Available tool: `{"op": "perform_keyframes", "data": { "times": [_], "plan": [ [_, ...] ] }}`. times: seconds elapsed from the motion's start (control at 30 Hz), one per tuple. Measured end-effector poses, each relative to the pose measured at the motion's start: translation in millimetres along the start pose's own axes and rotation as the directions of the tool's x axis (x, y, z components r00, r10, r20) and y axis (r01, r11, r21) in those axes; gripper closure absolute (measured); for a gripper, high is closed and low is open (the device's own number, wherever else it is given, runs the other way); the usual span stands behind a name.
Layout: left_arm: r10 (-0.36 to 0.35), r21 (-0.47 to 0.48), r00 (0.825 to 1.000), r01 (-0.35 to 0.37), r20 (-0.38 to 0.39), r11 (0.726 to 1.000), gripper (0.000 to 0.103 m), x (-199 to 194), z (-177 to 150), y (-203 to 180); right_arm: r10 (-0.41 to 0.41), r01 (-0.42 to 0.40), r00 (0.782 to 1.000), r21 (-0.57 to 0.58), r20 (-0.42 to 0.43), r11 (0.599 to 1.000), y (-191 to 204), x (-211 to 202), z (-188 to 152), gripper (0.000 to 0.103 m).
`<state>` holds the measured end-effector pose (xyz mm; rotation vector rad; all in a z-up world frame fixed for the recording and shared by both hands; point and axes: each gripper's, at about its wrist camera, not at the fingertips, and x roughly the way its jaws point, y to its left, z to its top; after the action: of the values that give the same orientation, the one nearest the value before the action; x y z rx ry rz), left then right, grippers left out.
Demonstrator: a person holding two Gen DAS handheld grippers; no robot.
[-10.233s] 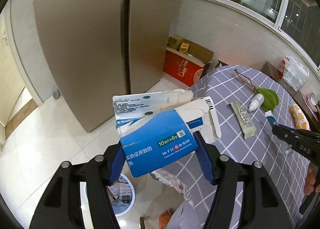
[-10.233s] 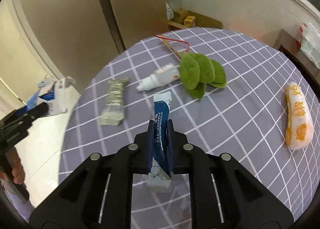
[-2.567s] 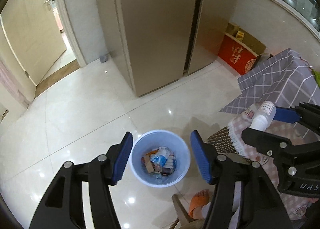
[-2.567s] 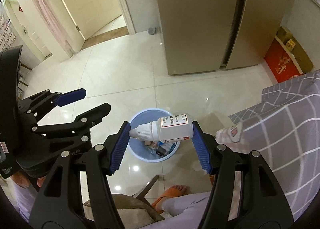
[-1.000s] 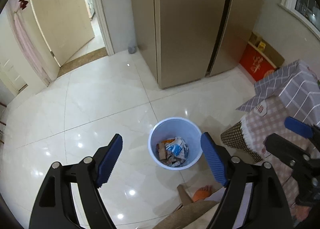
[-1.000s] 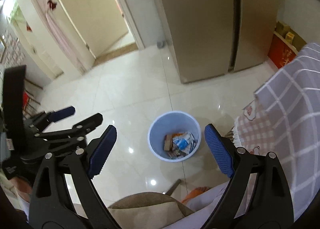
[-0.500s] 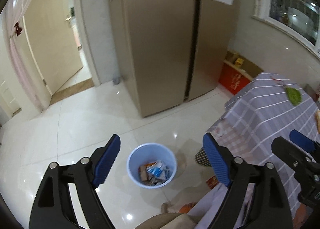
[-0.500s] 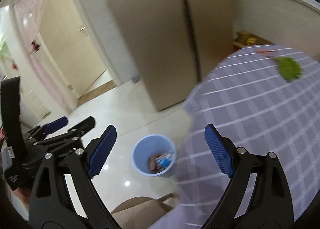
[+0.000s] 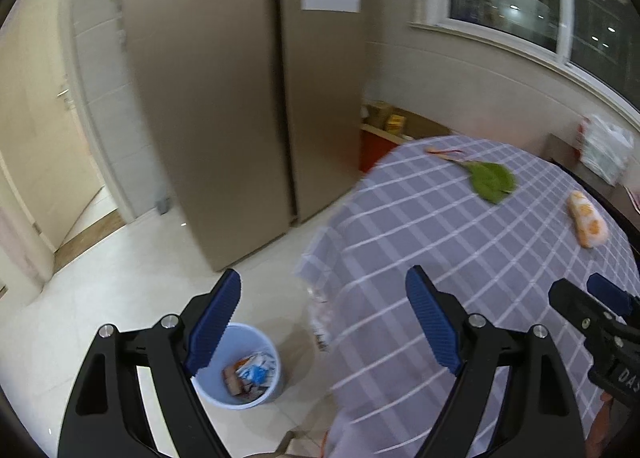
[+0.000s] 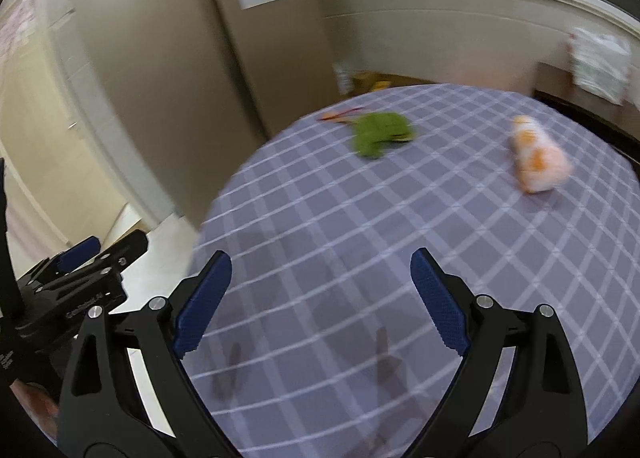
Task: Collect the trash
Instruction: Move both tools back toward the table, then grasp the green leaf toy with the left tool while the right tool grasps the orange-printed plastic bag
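Note:
A green leaf-shaped item (image 9: 491, 179) (image 10: 380, 132) with a red stem and an orange-and-white packet (image 9: 587, 219) (image 10: 536, 156) lie on the round table with a grey checked cloth (image 9: 460, 258) (image 10: 360, 238). A light blue trash bin (image 9: 240, 370) with wrappers inside stands on the floor left of the table. My left gripper (image 9: 322, 326) is open and empty, over the table edge and the bin. My right gripper (image 10: 320, 298) is open and empty above the near part of the table. Each gripper shows at the edge of the other's view.
A tall brown cabinet (image 9: 224, 98) stands behind the bin, with a red box (image 9: 380, 142) of cartons beside it. A white plastic bag (image 9: 604, 150) (image 10: 600, 66) sits on a dark side table under the window. The floor is glossy white tile (image 9: 100, 298).
Both grippers have let their trash fall into the bin and stand open and empty. In the last second both views swung up and right from the bin toward the table.

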<state>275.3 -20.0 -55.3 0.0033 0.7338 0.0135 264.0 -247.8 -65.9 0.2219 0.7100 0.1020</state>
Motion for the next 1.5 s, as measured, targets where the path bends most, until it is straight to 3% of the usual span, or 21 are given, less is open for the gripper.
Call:
{"op": "perform_keyframes", "data": {
  "times": [0.33,0.6,0.8,0.9,0.97,1.13,1.17,1.2,1.23,1.27,1.3,1.33,1.4,1.5],
  "plan": [
    [-0.102,0.110,0.994,0.104,-0.030,0.988,0.020,40.7,30.2,-80.7,-0.213,0.212,0.977,0.074,0.011,0.975,-78.8,1.8,26.4,0.013],
    [-0.226,0.138,0.973,0.230,-0.048,0.963,0.016,74.6,64.5,-119.9,-0.322,0.320,0.947,0.092,0.001,0.943,-125.0,14.1,58.9,0.013],
    [-0.311,0.200,0.945,0.325,-0.099,0.924,0.007,110.5,83.2,-155.0,-0.327,0.330,0.944,0.076,-0.045,0.941,-147.3,37.2,75.9,0.012],
    [-0.280,0.242,0.954,0.297,-0.103,0.924,0.007,140.1,87.8,-174.6,-0.331,0.335,0.941,0.065,-0.068,0.940,-151.5,55.2,78.2,0.012],
    [-0.293,0.250,0.947,0.318,-0.131,0.915,0.007,156.0,90.4,-183.5,-0.346,0.353,0.932,0.058,-0.105,0.934,-155.4,71.1,77.5,0.012],
    [-0.305,0.275,0.930,0.353,-0.203,0.894,0.008,179.3,93.9,-198.3,-0.316,0.330,0.936,0.077,-0.152,0.941,-166.7,93.0,73.6,0.012],
    [-0.324,0.269,0.920,0.376,-0.219,0.887,0.026,181.3,93.7,-199.2,-0.314,0.328,0.937,0.081,-0.151,0.941,-167.9,92.6,73.6,0.012],
    [-0.334,0.271,0.917,0.385,-0.218,0.882,0.033,180.9,92.9,-199.3,-0.305,0.318,0.942,0.089,-0.139,0.944,-168.8,90.3,74.2,0.013],
    [-0.332,0.277,0.919,0.382,-0.212,0.882,0.050,180.5,93.4,-199.1,-0.298,0.313,0.945,0.100,-0.137,0.945,-170.3,89.1,74.5,0.021],
    [-0.333,0.285,0.919,0.384,-0.212,0.878,0.068,179.1,93.0,-198.9,-0.299,0.316,0.943,0.110,-0.145,0.942,-172.7,88.8,74.0,0.038],
    [-0.338,0.283,0.916,0.390,-0.214,0.876,0.079,178.3,92.8,-198.1,-0.325,0.340,0.936,0.105,-0.138,0.935,-172.4,86.3,74.0,0.054],
    [-0.354,0.270,0.909,0.405,-0.220,0.873,0.087,176.4,91.7,-195.4,-0.340,0.355,0.930,0.104,-0.140,0.929,-172.8,84.6,74.2,0.059],
    [-0.380,0.252,0.897,0.430,-0.225,0.867,0.089,173.5,90.6,-188.4,-0.291,0.312,0.944,0.141,-0.153,0.939,-176.8,79.2,74.3,0.059],
    [-0.349,0.254,0.913,0.396,-0.211,0.882,0.093,171.6,86.1,-183.3,-0.279,0.302,0.949,0.161,-0.150,0.940,-175.9,69.4,73.6,0.060]
  ]
}}
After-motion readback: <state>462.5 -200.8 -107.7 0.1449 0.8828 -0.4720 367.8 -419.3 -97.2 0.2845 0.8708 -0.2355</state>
